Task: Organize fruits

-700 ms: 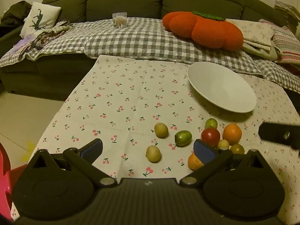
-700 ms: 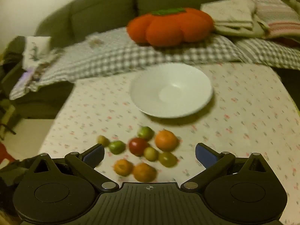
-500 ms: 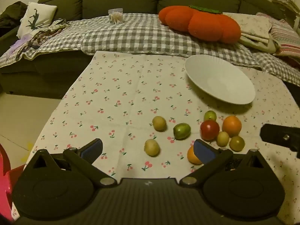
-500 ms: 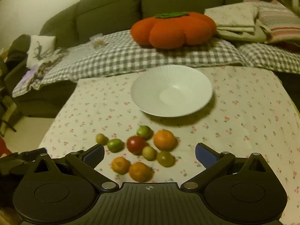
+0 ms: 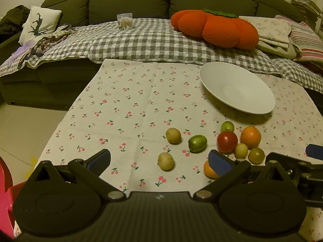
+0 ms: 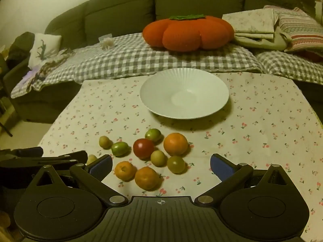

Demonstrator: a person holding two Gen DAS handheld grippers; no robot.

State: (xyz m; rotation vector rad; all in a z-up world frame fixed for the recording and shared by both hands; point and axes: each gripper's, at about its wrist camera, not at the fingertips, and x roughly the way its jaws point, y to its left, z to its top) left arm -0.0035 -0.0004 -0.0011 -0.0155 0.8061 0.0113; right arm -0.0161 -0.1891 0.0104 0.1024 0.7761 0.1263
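Right wrist view, sharper, fruits (image 6: 153, 155) nearer

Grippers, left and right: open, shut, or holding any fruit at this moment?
Left gripper: open, holding nothing; fruit lies on the tablecloth under it.
Right gripper: open, holding nothing; the white plate has no fruit in it.

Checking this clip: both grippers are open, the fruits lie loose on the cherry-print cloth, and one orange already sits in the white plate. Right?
Not quite. The white plate holds nothing; the right wrist view shows it bare. All the fruits, including the large orange, lie on the cherry-print cloth. The left gripper and right gripper are open.
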